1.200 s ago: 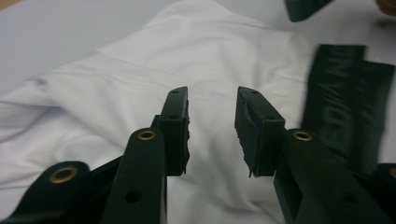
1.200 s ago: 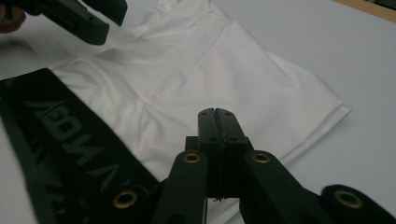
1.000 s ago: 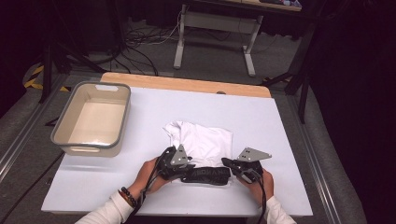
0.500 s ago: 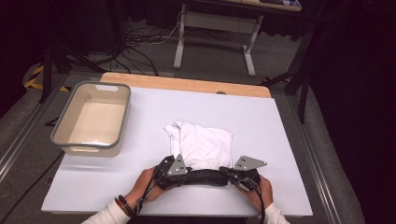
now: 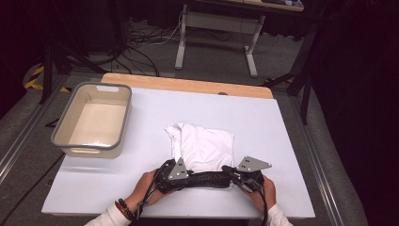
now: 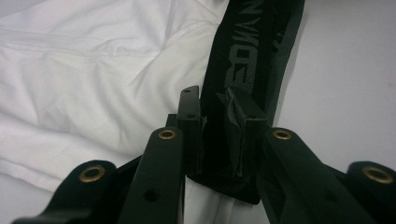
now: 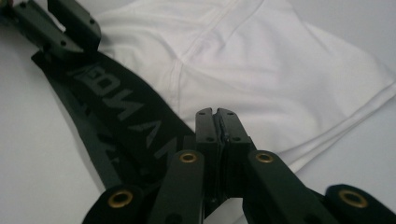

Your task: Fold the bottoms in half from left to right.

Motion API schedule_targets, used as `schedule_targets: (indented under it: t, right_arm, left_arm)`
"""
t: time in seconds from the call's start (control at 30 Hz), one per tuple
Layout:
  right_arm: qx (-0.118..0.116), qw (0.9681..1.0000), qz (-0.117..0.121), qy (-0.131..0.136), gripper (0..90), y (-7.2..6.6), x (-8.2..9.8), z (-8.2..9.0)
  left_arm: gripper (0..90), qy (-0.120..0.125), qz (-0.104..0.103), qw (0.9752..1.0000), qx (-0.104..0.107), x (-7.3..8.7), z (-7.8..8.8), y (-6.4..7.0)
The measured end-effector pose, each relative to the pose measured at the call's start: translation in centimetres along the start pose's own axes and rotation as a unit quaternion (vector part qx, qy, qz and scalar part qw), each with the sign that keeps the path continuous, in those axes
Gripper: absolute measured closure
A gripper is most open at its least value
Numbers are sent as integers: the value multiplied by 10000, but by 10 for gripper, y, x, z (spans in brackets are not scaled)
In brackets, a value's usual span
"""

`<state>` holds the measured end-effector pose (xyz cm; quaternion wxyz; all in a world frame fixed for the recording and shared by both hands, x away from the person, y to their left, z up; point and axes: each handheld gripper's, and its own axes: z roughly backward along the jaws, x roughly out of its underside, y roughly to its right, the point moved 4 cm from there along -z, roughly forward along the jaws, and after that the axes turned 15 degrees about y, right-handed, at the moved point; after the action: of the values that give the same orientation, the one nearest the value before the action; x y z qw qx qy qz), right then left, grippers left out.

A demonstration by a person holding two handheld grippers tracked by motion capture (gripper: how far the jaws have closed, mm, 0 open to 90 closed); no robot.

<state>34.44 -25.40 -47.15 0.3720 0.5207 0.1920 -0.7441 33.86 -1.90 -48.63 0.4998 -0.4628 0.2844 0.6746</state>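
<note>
Both grippers, left gripper (image 5: 181,175) and right gripper (image 5: 235,177), grasp the black band (image 5: 209,179) just beside the white shirt (image 5: 204,146); they should keep it taut and level.

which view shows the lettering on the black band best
The left gripper view: the black band runs up from the jaws with its grey lettering large. The right gripper view shows it slanted and dimmer; the high view shows a dark strip, lettering tiny.

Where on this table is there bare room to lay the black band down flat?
Bare tabletop runs between the white shirt and the right edge, and behind the shirt toward the wooden strip. The near edge is crowded by both grippers and the black band; the bin fills the left.
</note>
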Motion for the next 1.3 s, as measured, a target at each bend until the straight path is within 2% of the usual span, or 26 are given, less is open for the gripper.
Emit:
schedule_targets:
  t: [0.07,0.1,0.17,0.27,0.37,0.4,0.5,0.6,0.67,0.87,0.93,1.0,1.03,1.13,1.2,1.27,1.3]
  right_arm:
    - [18,10000,34,66,882,1,-3,-1]
    - [17,9999,132,16,881,1,-4,-5]
    - [-1,9999,134,-17,878,2,-4,-8]
    - [-26,9998,76,-155,873,6,-1,-17]
    - [39,9993,93,-372,878,13,-1,-28]
    - [106,9993,107,-337,895,20,-5,-33]
    - [108,9997,101,-212,896,25,-10,-37]
    - [192,9995,134,-219,893,36,-14,-47]
    - [309,9991,197,-232,888,47,-17,-57]
    - [740,9962,-108,-441,890,84,-17,-85]
    - [878,9948,-239,-454,892,94,-18,-87]
    - [1128,9918,-337,-504,892,104,-18,-87]
    - [1154,9913,-396,-486,891,106,-18,-87]
    - [1156,9909,-578,-363,891,109,-18,-83]
    - [1165,9909,-565,-371,886,109,-18,-81]
    - [1190,9907,-593,-298,885,108,-20,-78]
    - [1159,9910,-619,-260,873,106,-22,-77]
  left_arm:
    - [766,-9,-8,10000,10,0,0,0]
    - [768,3,-25,10000,25,0,0,0]
    - [768,-30,-26,10000,42,1,0,0]
    - [769,-18,-85,10000,45,0,0,0]
    - [769,-12,-37,10000,77,1,0,0]
    - [770,-16,-42,10000,85,1,0,0]
    - [770,-32,-41,10000,72,1,0,1]
    - [770,-31,-35,10000,73,1,0,1]
    - [770,-21,-71,9999,86,1,0,2]
    - [773,-22,-107,9998,190,-1,-1,9]
    - [774,-73,-44,9997,235,-2,0,10]
    - [776,8,84,9994,349,-8,2,9]
    - [777,49,96,9993,348,-12,4,8]
    - [782,322,65,9992,229,-27,11,-5]
    - [782,463,91,9988,101,-37,13,-20]
    - [794,452,-222,9981,-365,-45,9,-42]
    - [808,472,-175,9976,-475,-47,5,-53]
